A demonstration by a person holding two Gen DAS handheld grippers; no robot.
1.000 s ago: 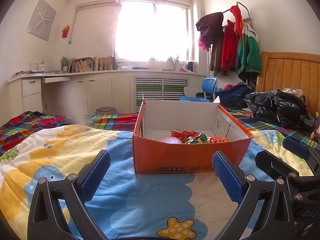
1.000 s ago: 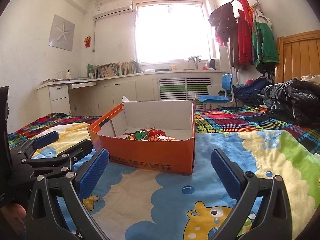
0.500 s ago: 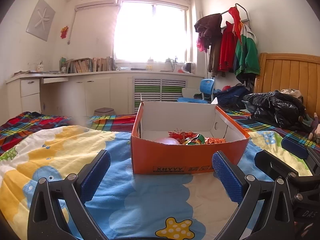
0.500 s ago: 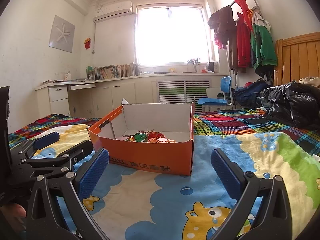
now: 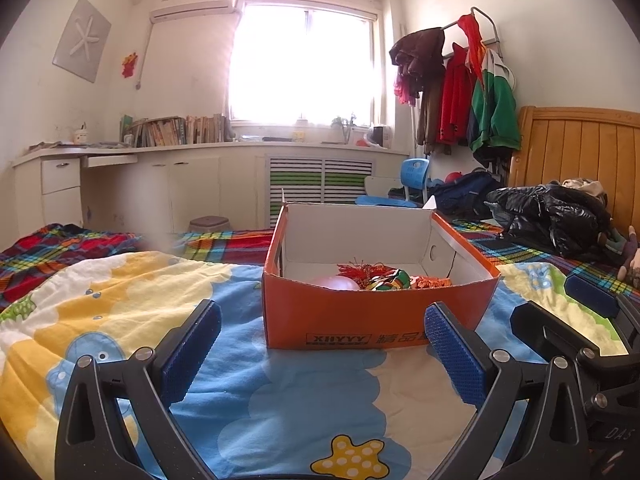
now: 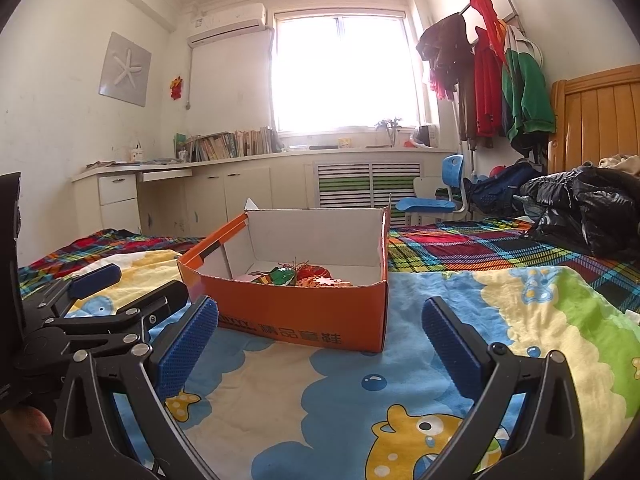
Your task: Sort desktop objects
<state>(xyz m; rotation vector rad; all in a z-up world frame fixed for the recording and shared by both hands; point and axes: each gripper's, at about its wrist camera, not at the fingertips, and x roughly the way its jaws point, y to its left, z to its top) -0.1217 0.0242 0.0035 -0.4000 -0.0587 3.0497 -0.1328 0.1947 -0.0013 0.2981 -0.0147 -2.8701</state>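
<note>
Nearest to the lens, the left gripper (image 5: 322, 354) hangs just in front of the open orange cardboard shoe box (image 5: 360, 316), its two blue ribbed pads (image 5: 191, 354) spread wide with nothing between them. The right gripper (image 6: 320, 350) does the same on the box's front right side, blue pads (image 6: 450, 348) wide apart and empty; it also shows at the right edge of the left wrist view (image 5: 576, 320), and the left gripper shows at the left edge of the right wrist view (image 6: 120, 300).

Both hover over the cartoon-print blanket of blue, yellow and green patches (image 5: 120, 320) on which the box stands. The box rests flat, its printed front wall facing the grippers, its white inside open to view. Inside it, toward the front wall, lie the small sorted things: a pink rounded ball (image 5: 338, 283), a red tasselled ornament (image 5: 362, 270), a green and yellow folded piece (image 5: 392, 280) and orange paper cut-outs (image 5: 434, 281), all bunched close together.

Behind the box runs a red-and-blue plaid bedsheet (image 6: 460, 248). To the box's right rear sits a black shiny padded jacket (image 5: 552, 220) before the wooden slatted headboard (image 5: 580, 152). Farther behind the box stand a blue plastic chair (image 6: 440, 192), white cabinets with a row of books (image 5: 176, 130), hanging coats (image 5: 460, 92) and the bright window (image 5: 304, 68).
</note>
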